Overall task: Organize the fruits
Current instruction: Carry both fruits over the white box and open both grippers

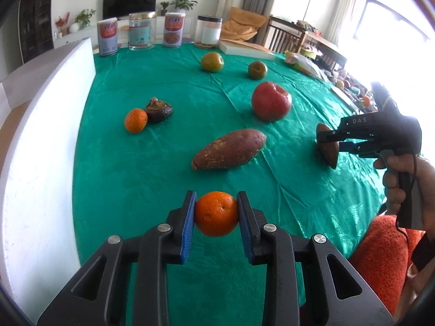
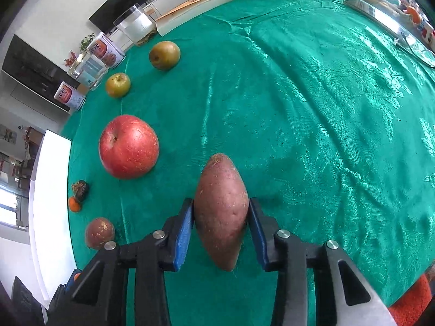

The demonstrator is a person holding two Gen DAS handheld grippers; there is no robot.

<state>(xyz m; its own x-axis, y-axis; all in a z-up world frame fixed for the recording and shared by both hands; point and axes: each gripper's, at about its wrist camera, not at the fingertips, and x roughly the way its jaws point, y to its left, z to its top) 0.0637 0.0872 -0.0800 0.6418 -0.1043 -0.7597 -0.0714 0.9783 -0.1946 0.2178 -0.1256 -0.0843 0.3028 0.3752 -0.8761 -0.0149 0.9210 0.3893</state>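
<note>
My left gripper (image 1: pixel 216 212) is shut on an orange (image 1: pixel 216 213) just above the green tablecloth (image 1: pixel 152 168). My right gripper (image 2: pixel 220 218) is shut on a small sweet potato (image 2: pixel 221 214); it also shows at the right of the left wrist view (image 1: pixel 327 149). On the cloth lie a larger sweet potato (image 1: pixel 229 149), a red apple (image 1: pixel 271 101), a second orange (image 1: pixel 135 120) touching a dark shrivelled fruit (image 1: pixel 159 110), and two green-brown pears (image 1: pixel 212 62) (image 1: pixel 257 69). The right wrist view shows the apple (image 2: pixel 128 146) and the pears (image 2: pixel 164 55) (image 2: pixel 117 84).
A white foam board (image 1: pixel 40 141) stands along the table's left edge. Cans and jars (image 1: pixel 141 31) line the far edge, with a flat box (image 1: pixel 244 49) and bags (image 1: pixel 304 63) at the far right. An orange cushion (image 1: pixel 380 258) sits by the near right edge.
</note>
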